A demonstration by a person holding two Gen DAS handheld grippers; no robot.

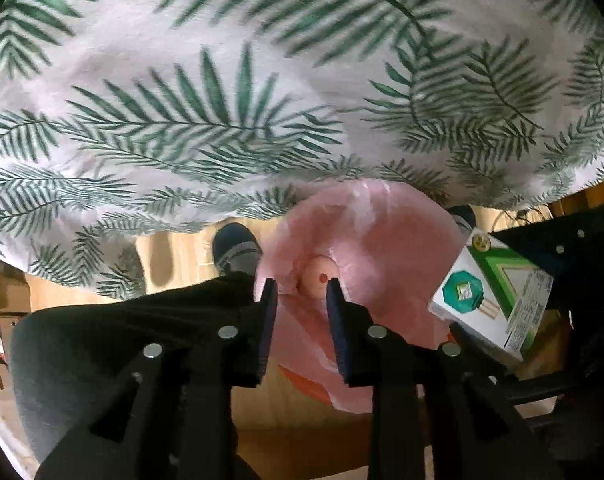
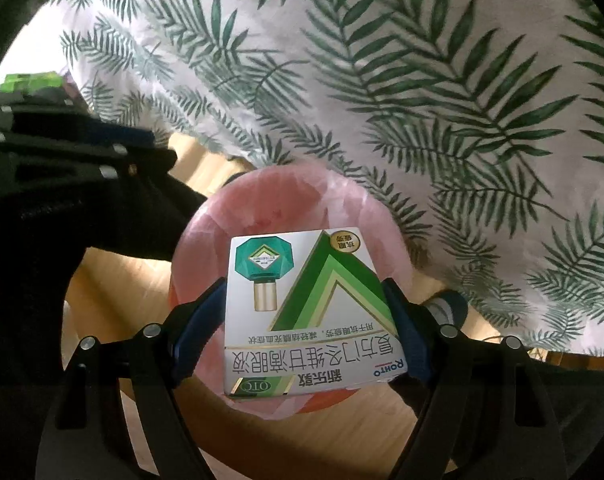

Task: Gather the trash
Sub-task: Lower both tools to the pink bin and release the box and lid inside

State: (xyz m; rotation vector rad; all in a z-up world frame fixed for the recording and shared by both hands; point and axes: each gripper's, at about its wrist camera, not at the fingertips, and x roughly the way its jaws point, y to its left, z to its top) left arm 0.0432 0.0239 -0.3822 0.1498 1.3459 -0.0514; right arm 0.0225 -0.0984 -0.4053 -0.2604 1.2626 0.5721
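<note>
One box [image 2: 302,312] in right gripper [image 2: 302,320] — one bin [image 2: 270,196].

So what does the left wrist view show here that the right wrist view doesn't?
Only the left wrist view shows the left gripper open, its fingertips over the bin's opening, and a small item with a red dot inside the bin. Only the right wrist view shows the printed face of the white and green eye-drop box clamped in the right gripper. Both show the pink-lined trash bin and the palm-leaf cloth.
</note>
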